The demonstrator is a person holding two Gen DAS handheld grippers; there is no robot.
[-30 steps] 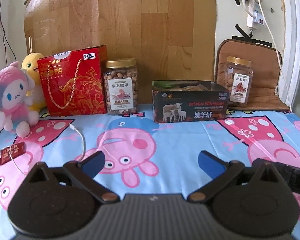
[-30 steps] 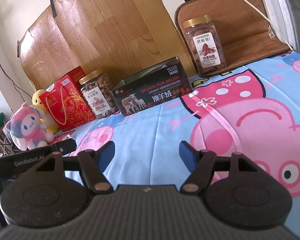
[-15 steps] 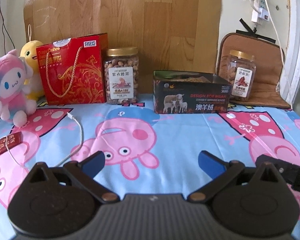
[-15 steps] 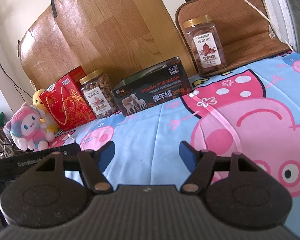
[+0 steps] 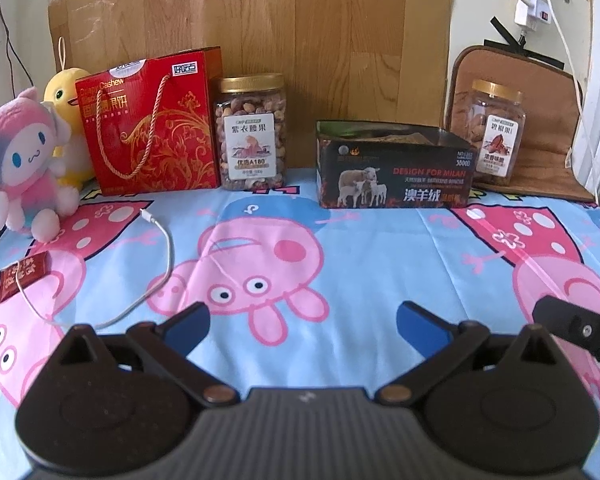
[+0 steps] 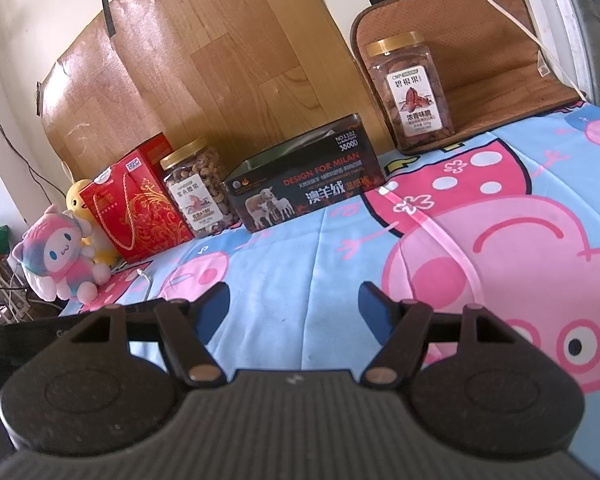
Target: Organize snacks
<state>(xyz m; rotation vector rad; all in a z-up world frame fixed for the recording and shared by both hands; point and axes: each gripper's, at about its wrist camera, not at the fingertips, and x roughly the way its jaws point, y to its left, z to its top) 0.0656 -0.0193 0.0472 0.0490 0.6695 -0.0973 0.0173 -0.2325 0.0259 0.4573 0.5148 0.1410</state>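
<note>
Left wrist view: the left gripper (image 5: 302,322) and right gripper (image 6: 294,306) hang wide apart and empty. At 1 o'clock stands the lone pecan jar (image 5: 494,132); best approach level, squaring both pads on its flat sides.

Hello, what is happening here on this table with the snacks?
A person holds two grippers over the cartoon cloth, and both the left gripper and right gripper are open and empty. Nothing is picked up yet. Along the back stand a red gift bag, a nut jar, a dark open box and a second jar.
</note>
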